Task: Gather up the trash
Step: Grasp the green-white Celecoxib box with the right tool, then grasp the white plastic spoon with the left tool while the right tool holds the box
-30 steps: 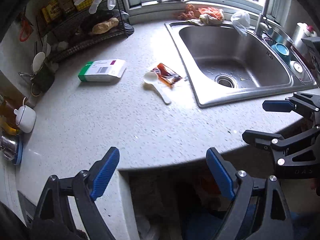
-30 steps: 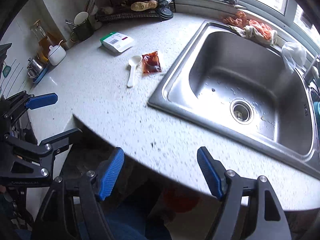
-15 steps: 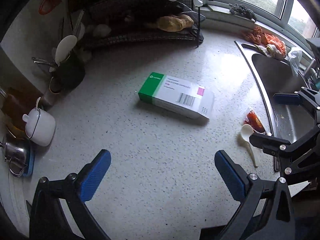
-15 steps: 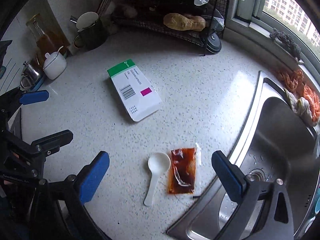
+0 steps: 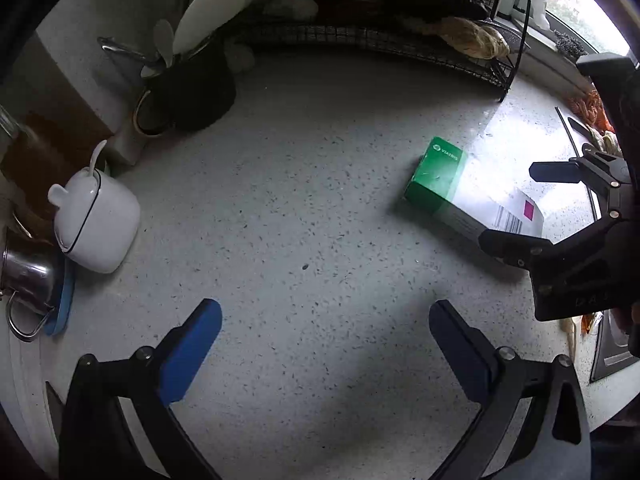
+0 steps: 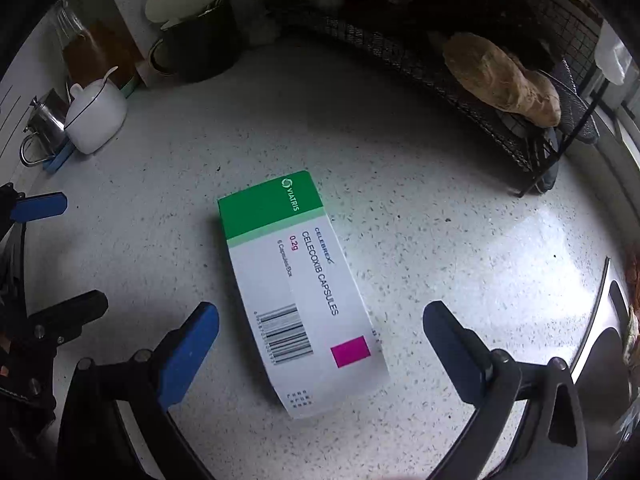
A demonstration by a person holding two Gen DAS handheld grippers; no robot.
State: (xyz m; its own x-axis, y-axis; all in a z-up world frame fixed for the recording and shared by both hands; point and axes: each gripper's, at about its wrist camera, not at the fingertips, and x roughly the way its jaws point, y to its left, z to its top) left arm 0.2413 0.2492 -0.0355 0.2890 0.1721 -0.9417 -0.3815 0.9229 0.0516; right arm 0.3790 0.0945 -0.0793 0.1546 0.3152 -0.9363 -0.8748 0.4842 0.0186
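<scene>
While both of my tools hang over the speckled desk (image 5: 280, 208), I read the scene from left to right. At the desk's left edge sit a steel pot (image 5: 24, 280) on a blue mat and a white lidded jar (image 5: 96, 224) with a spoon handle poking out; behind them, toward the back left corner, a dark utensil holder (image 5: 196, 92) carries white spatulas. My left hand-held gripper (image 5: 324, 344) has just been opening and now stands spread wide, with only bare desk between its blue pads (image 5: 192, 344), touching nothing. Further right, in the middle of the desk, lies the medicine box (image 6: 296, 292), flat, green end toward the back, barcode and pink square toward me. My right hand-held gripper (image 6: 320, 344) has also just been opening and stands wide; the near end of the box lies below the gap between its fingers, but the pads are well clear of its sides and grip nothing. Along the back edge runs a black wire rack (image 6: 472, 80) with a brown lumpy thing (image 6: 500, 80) on it. At the right edge I see the sink rim (image 6: 600, 304).
</scene>
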